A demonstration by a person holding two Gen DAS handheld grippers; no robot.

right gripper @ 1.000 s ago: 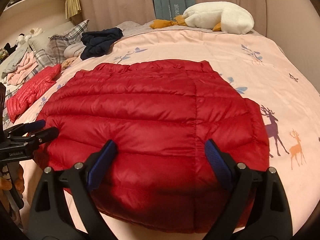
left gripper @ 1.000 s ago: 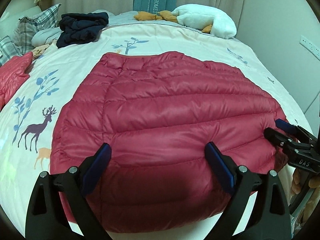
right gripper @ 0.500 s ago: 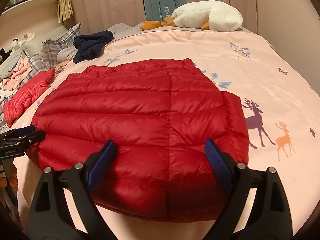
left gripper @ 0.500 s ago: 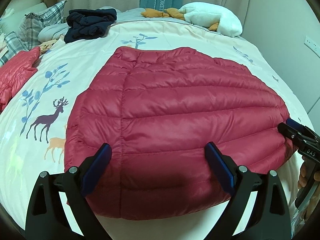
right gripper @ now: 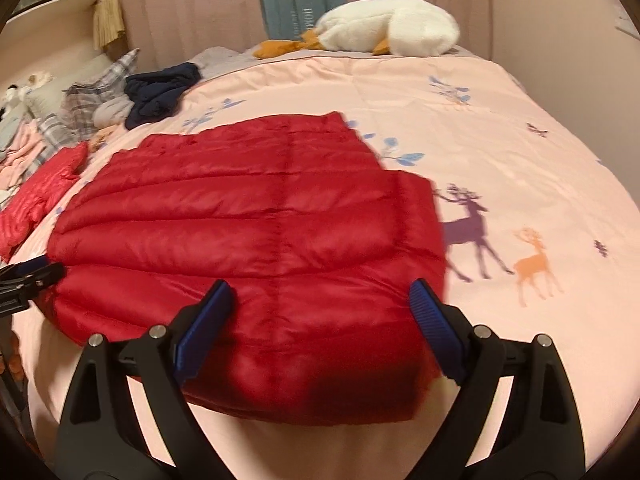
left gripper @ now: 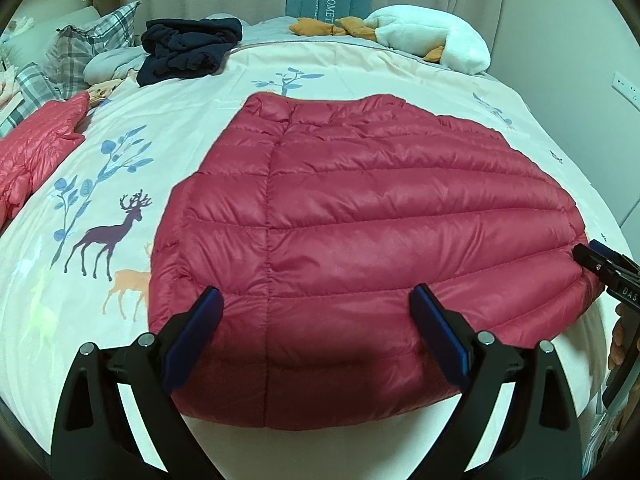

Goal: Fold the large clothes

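Jacket point(left gripper: 360, 240) near hem shadowed btwn spread left hand-held gripper point(left gripper: 316, 320) jaws.

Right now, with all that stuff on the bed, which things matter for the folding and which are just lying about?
In the job:
red jacket, spread flat on the bed
left gripper, open over its near hem
right gripper, open over the same hem

Lying about:
navy clothes
second red jacket
plaid pillows
white plush toy
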